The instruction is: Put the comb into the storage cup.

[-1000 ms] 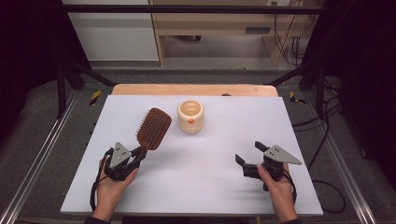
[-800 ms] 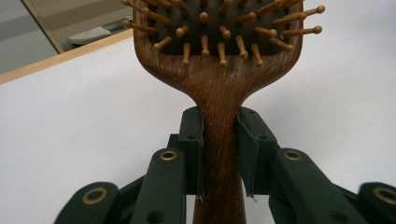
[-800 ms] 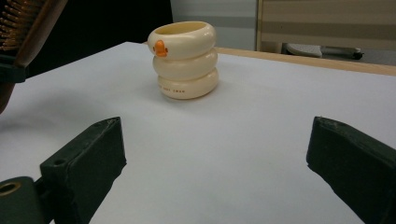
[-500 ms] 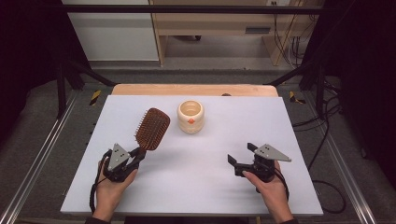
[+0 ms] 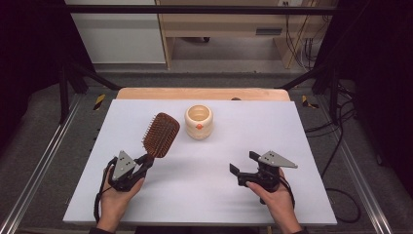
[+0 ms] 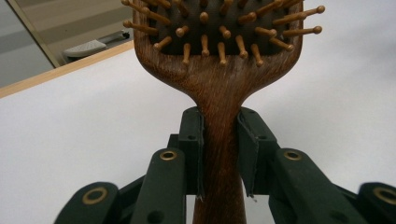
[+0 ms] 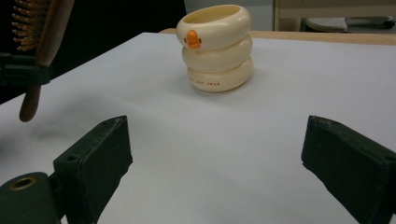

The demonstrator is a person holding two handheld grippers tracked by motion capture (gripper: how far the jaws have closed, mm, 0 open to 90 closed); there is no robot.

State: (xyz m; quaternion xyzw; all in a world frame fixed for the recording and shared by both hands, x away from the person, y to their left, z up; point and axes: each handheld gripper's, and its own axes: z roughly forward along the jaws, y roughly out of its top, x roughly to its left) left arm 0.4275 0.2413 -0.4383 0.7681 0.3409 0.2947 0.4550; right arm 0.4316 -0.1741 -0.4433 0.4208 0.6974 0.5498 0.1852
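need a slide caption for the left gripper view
Left gripper clamps the wooden hairbrush by its handle, bristles facing the camera, above the white table.

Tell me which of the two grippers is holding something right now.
The left gripper: its jaws are clamped on the wooden handle of the hairbrush. The right gripper has its jaws spread wide with nothing between them, pointing toward the cream cup.

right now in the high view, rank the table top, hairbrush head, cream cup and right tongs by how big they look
1. White table top, by far the largest.
2. Right tongs with their grey plate.
3. Hairbrush head and cream cup: too close to rank, and the lifted brush is held tilted, which may skew its look.
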